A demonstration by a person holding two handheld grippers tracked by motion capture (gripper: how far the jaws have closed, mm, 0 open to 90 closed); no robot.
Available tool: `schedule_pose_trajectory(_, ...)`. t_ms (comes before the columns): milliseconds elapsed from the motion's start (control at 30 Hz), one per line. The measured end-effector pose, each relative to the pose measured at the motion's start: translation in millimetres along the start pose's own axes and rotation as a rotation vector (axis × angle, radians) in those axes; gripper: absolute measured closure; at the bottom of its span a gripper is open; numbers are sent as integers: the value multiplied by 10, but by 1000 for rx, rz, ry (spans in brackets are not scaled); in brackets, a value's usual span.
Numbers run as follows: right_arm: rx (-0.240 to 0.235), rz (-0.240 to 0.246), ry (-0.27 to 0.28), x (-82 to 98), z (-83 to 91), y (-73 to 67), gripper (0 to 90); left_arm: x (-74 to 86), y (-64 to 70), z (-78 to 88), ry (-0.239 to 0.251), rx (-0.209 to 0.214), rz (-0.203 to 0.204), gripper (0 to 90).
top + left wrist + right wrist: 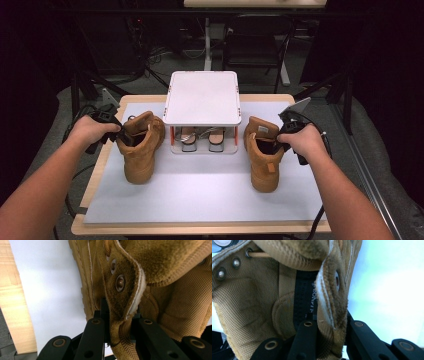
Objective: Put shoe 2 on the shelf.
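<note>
On the white mat (200,190), I have each gripper clamped on a boot collar: left gripper (121,136) on the left boot (141,150), right gripper (276,142) on the right boot (262,157). Thin suede edges may slip when lifted.

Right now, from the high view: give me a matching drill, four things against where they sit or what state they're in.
1 left boot
2 right boot
3 white rack
4 sandals

a far middle of the mat
b collar pinched by the left hand-held gripper
c under the rack's top shelf
d collar pinched by the right hand-held gripper

Pairs: 1-b, 2-d, 3-a, 4-c
</note>
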State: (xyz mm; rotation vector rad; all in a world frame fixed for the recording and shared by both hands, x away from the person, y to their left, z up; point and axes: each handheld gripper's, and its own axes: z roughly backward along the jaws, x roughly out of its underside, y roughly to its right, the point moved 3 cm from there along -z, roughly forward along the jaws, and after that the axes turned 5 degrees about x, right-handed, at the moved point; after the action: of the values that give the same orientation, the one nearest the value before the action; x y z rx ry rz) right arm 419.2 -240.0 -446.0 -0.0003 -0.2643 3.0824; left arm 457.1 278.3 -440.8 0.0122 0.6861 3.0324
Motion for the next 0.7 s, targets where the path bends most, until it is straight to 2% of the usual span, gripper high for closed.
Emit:
schedule_pose_trajectory(300, 9, 3, -2, 16, 127, 29, 824, 26, -5, 183, 27, -8, 0, 816)
schedule_pose_trajectory(333, 8, -10, 5, 19, 129, 23, 824, 29, -2, 202, 33, -8, 3, 815)
schedule_pose_trajectory(533, 2, -17, 6, 25, 169, 19, 823, 66, 27, 290, 34, -11, -3, 814)
schedule_pose_trajectory(567, 1, -5, -8, 27, 189, 27, 823, 70, 27, 303, 31, -16, -7, 814)
schedule_pose_trajectory(700, 0, -19, -14, 33, 265, -1, 822, 83, 37, 344, 31, -21, -5, 813)
